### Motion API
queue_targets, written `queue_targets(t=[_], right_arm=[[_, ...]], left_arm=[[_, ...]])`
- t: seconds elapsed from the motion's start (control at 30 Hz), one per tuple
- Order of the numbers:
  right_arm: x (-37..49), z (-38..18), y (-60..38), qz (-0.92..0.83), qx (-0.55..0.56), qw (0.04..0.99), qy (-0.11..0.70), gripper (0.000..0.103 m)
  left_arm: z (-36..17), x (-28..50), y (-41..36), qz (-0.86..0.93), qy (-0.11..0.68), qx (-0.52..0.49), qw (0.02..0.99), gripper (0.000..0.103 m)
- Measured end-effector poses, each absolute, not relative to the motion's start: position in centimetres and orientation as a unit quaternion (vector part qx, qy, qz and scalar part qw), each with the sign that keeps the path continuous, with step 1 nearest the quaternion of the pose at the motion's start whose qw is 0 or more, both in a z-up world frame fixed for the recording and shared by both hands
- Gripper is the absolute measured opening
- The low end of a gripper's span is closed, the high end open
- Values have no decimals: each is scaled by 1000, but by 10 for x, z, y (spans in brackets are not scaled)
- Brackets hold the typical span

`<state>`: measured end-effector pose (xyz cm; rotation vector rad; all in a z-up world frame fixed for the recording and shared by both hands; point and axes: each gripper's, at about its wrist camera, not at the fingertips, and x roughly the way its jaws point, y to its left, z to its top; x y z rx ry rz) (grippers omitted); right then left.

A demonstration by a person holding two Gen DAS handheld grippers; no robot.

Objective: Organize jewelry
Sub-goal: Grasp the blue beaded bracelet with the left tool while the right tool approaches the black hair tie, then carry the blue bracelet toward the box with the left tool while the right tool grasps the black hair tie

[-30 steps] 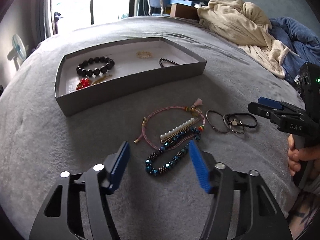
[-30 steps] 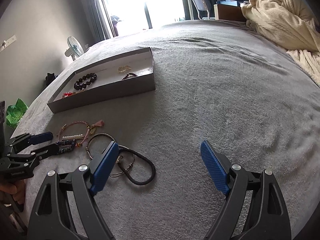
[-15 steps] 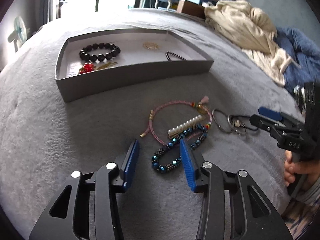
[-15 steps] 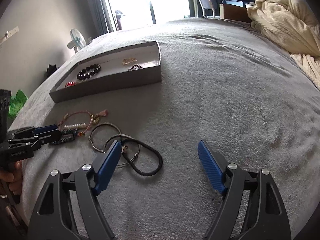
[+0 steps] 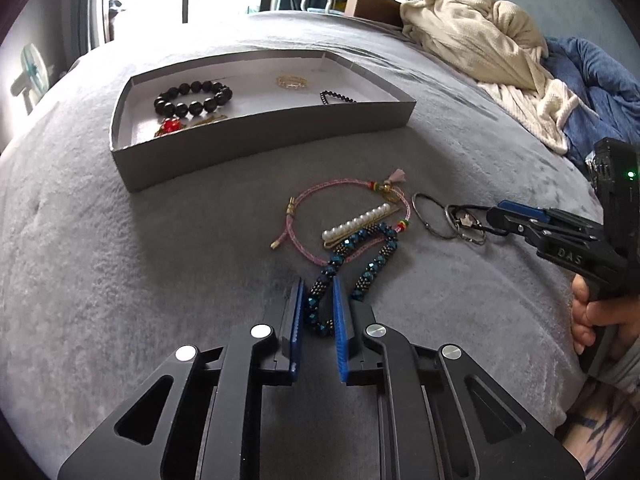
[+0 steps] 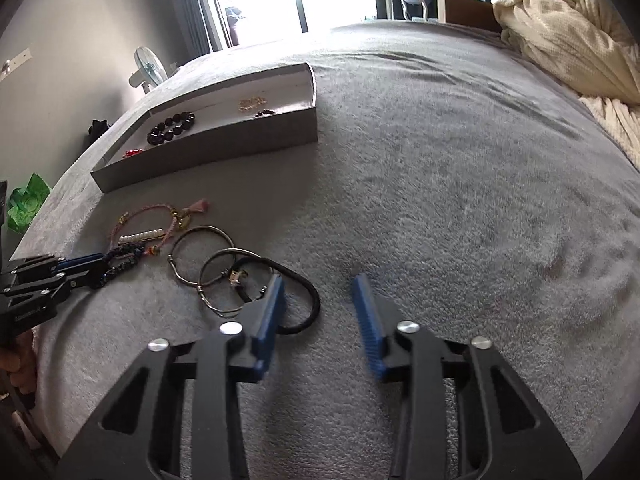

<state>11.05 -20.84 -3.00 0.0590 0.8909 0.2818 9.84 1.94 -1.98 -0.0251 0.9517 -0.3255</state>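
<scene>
On the grey bedcover lies a blue beaded bracelet (image 5: 360, 272). My left gripper (image 5: 317, 284) is closing, and its blue pads press on the near end of that bracelet. Touching the bracelet are a pearl clip (image 5: 356, 224) and a pink cord bracelet (image 5: 320, 192). Metal bangles (image 6: 200, 236) and a black cord loop (image 6: 308, 288) lie further right. My right gripper (image 6: 319, 280) is closing too; the loop's right bend lies between its fingers, untouched. A grey tray (image 5: 260, 140) behind holds a black bead bracelet (image 5: 192, 98) and small pieces.
A cream blanket (image 5: 480, 48) and a blue one (image 5: 592, 80) are heaped at the far right of the bed. A fan (image 6: 150, 66) and a green bag (image 6: 28, 204) stand off the bed's left side. A hand (image 5: 592, 312) holds the right gripper's handle.
The left jaws have narrowed from wide apart onto the near end of the blue beaded bracelet. The right jaws have drawn much closer together over the black cord loop.
</scene>
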Motion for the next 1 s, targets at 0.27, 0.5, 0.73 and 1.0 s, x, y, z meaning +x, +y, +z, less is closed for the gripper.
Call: queue_targets(t=[0.27, 0.5, 0.73, 1.0], right_arm=[[109, -28, -206, 144, 24, 894, 423, 6], [109, -28, -204, 144, 21, 894, 424, 6], [111, -31, -204, 144, 21, 890, 431, 7], [107, -25, -207, 162, 33, 895, 414, 4]], left_arm=[[-22, 96, 18, -153, 451, -9, 880, 15], [-24, 102, 16, -156, 452, -9, 878, 19], [-24, 101, 14, -157, 458, -2, 875, 18], [-12, 95, 18, -167, 440, -20, 882, 7]])
